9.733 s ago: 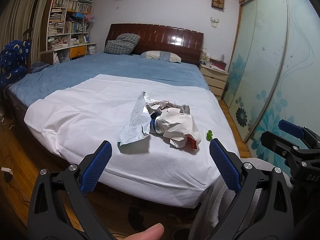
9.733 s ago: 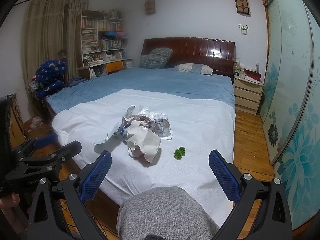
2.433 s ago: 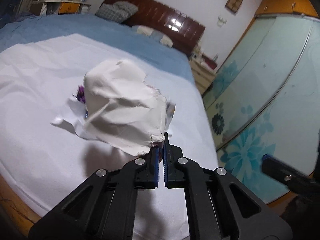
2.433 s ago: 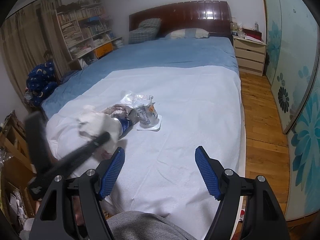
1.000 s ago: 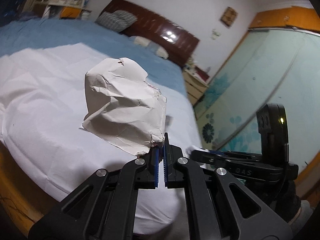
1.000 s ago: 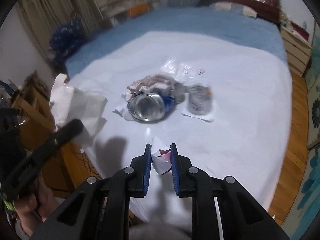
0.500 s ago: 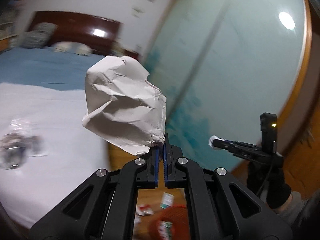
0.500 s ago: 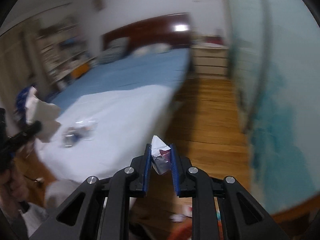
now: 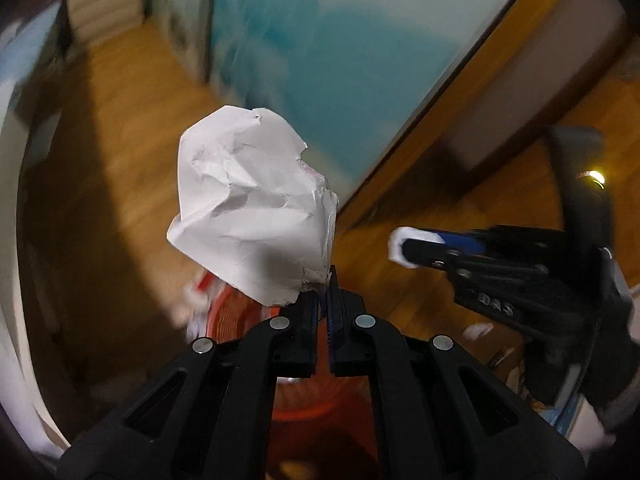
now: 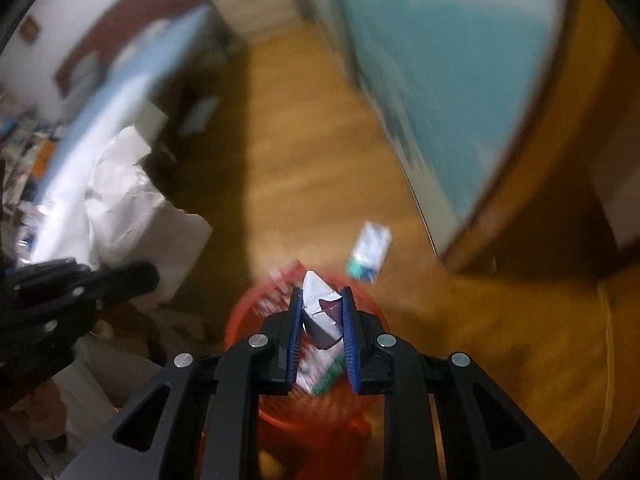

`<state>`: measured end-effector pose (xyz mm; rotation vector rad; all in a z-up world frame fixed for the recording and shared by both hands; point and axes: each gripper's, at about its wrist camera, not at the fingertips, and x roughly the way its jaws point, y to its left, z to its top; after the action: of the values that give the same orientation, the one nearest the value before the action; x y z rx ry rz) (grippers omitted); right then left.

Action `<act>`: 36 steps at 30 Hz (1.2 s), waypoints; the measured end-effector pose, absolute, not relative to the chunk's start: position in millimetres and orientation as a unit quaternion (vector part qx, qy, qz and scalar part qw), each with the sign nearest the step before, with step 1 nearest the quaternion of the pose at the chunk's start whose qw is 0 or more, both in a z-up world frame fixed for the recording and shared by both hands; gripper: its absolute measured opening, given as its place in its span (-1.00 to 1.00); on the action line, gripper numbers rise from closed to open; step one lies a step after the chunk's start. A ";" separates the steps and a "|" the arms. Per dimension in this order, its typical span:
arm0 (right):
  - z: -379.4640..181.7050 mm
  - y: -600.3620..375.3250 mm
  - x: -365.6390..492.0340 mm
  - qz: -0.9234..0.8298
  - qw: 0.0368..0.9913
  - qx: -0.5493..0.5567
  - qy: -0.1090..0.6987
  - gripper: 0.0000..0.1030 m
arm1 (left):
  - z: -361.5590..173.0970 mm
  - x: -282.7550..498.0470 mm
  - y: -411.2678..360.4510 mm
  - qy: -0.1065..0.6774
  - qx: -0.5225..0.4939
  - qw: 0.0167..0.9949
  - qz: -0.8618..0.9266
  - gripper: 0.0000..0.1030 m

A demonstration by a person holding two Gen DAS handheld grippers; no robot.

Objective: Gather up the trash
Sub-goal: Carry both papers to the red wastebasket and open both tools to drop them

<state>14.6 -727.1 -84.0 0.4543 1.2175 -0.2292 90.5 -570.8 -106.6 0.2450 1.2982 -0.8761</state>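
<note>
Only our right wrist view showed a small packet (image 10: 370, 251) on the wooden floor (image 10: 320, 152) beside the red bin (image 10: 316, 416). Our left tongs (image 9: 323, 292) were clamped on crumpled white paper (image 9: 250, 208); our right tongs (image 10: 321, 312) pinched a torn wrapper (image 10: 320, 312) above the bin.

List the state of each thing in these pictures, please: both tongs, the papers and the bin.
Left tongs: shut on large crumpled white paper, held in the air.
Right tongs: shut on small folded white paper scrap.
Red round plastic bin: on wooden floor, open, trash inside.
</note>
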 end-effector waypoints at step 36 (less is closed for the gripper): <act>-183.6 -684.6 22.7 -0.190 0.754 0.238 0.582 -0.05 | -204.1 83.4 -577.1 0.711 0.158 0.620 -0.293 0.25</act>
<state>22.6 -684.6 -183.6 0.5200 1.2697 -0.4147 83.4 -577.1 -204.1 0.3626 1.6348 -0.6734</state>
